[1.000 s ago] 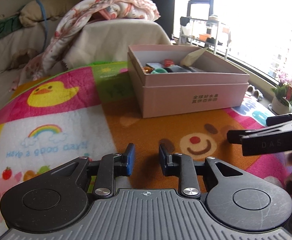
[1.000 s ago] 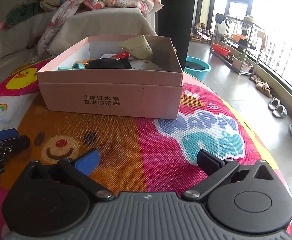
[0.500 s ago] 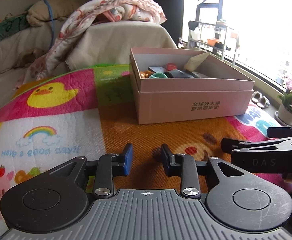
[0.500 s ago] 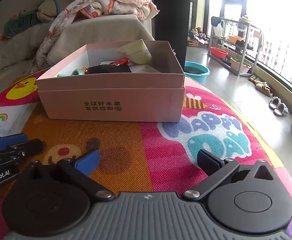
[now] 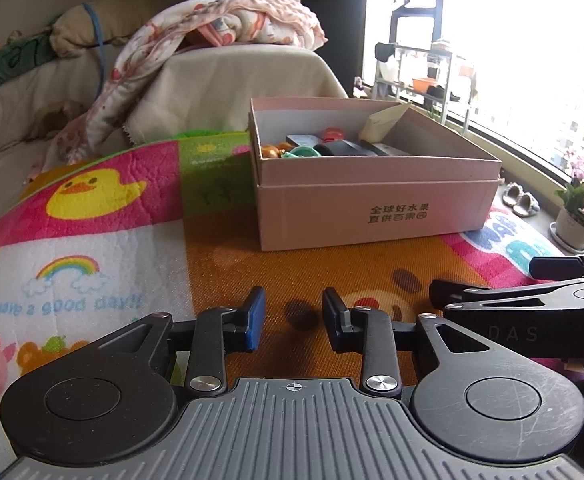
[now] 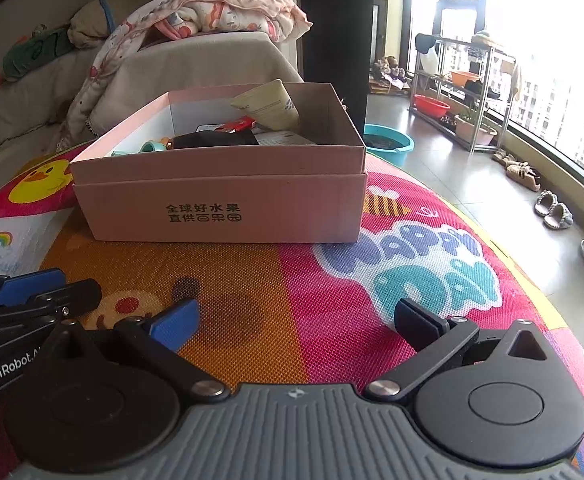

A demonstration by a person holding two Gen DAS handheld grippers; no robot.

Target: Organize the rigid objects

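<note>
The pink box point(image 5: 376, 200) stands in the upper middle of both views on the colourful play mat point(image 6: 332, 300) that covers the tabletop, with its top open so that things can be dropped in from above. Several rigid objects point(image 6: 216, 140) already lie inside it, packed low against its walls, and a cream pouch point(image 6: 268, 106) leans in the far corner. The left tongs point(image 5: 294, 320) hover low over the mat, parted by a narrow gap and holding nothing. The right tongs point(image 6: 296, 320) are spread wide and also empty. No loose object shows on the mat, so the sorting seems nearly done.
</note>
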